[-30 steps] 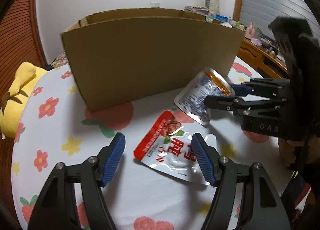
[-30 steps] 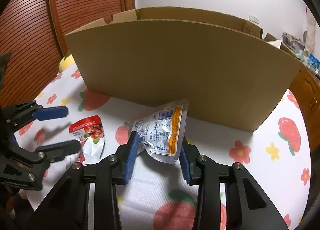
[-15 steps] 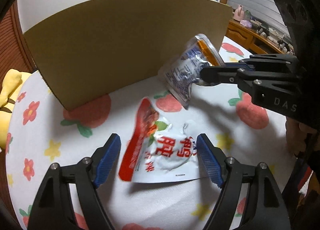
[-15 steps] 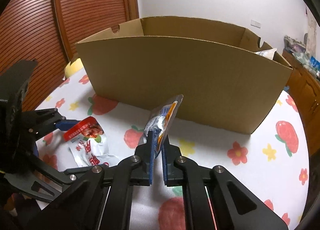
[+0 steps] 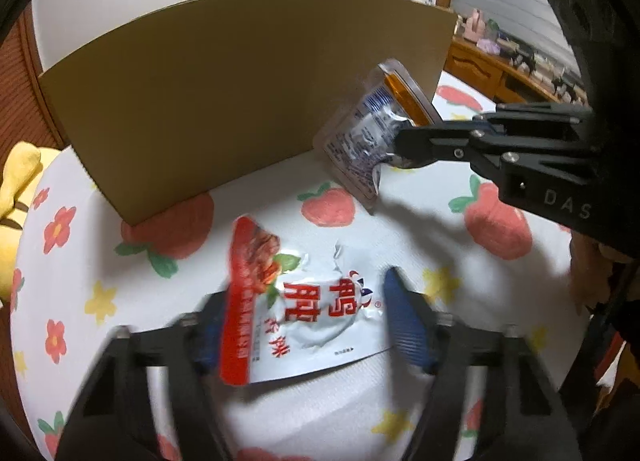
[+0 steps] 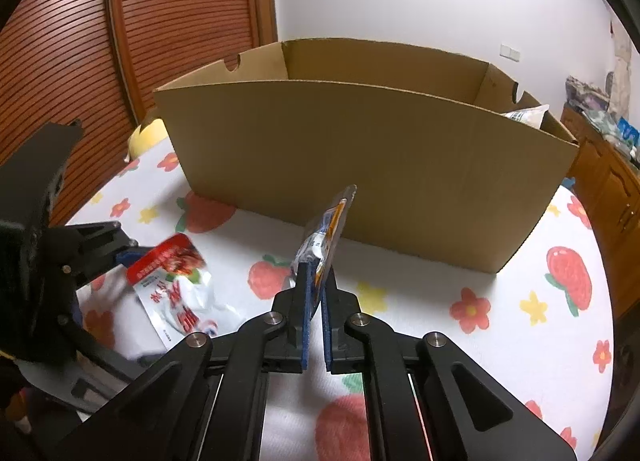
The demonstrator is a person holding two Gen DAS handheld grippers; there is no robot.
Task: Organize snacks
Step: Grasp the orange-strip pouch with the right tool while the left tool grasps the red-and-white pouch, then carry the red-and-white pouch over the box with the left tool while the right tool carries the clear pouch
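A red-and-white snack packet (image 5: 320, 301) (image 6: 176, 285) lies buckled on the flowered tablecloth (image 5: 120, 261), its red end lifted. My left gripper (image 5: 300, 325) (image 6: 140, 305) is closing on it, with both blue pads against its side edges. A silver-and-orange packet (image 5: 368, 129) (image 6: 326, 229) hangs edge-up above the cloth, and my right gripper (image 6: 316, 281) (image 5: 400, 141) is shut on its lower end. Just behind both packets stands the open cardboard box (image 5: 240, 93) (image 6: 360, 161).
Inside the box's right end a white packet (image 6: 524, 115) shows above the wall. A yellow plush toy (image 5: 16, 201) lies at the table's left edge. A wooden cabinet (image 6: 612, 189) stands to the right. A person's hand (image 5: 584, 273) holds the right gripper.
My right gripper shut on the silver packet and lifted it off the cloth. My left jaws came in from wide apart onto the red-and-white packet, which buckled.
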